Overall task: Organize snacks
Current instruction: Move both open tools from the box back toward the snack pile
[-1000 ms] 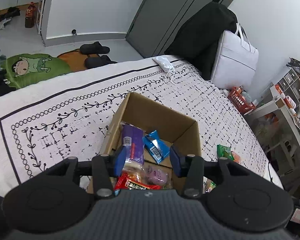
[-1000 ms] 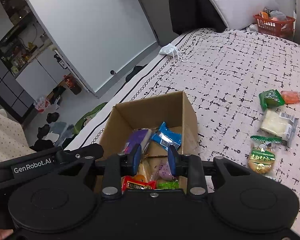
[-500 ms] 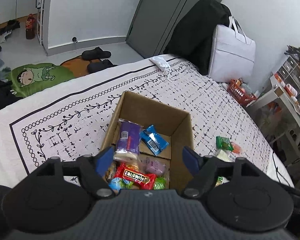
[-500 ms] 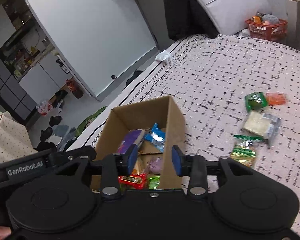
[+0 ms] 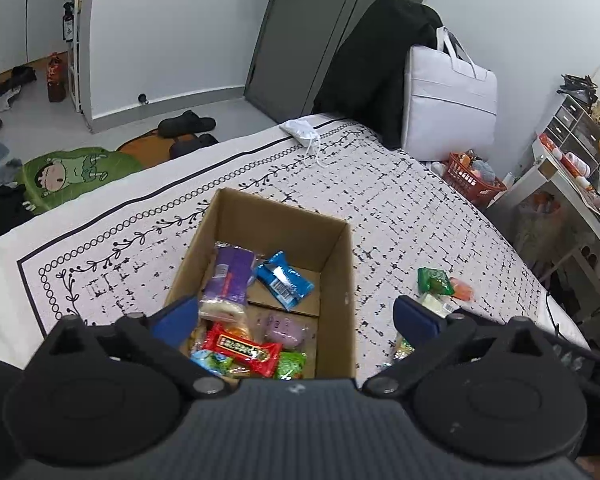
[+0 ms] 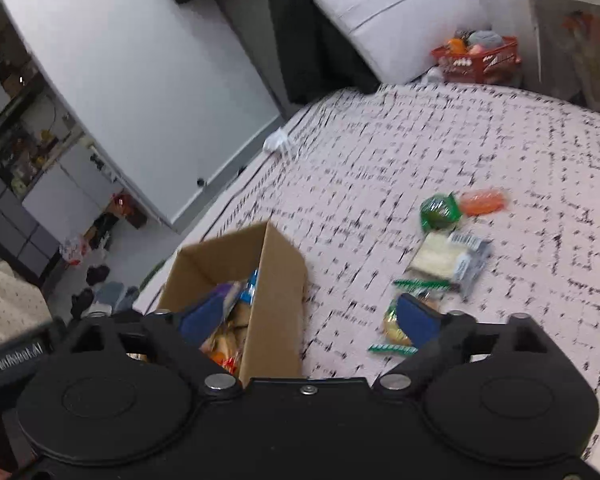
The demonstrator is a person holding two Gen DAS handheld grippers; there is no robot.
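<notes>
Both jaws just spread wide, empty: left gripper (image 5: pixel 296 318) above snack-filled box (image 5: pixel 332 248), right gripper (image 6: pixel 308 320) swung toward loose packets (image 6: pixel 448 256) mid-bedspread. Next pickup likely.

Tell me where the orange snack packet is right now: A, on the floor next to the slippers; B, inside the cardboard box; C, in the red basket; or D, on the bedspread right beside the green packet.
D: the orange snack packet lies on the patterned bedspread right beside the green packet, off to the side of the cardboard box and outside it.
</notes>
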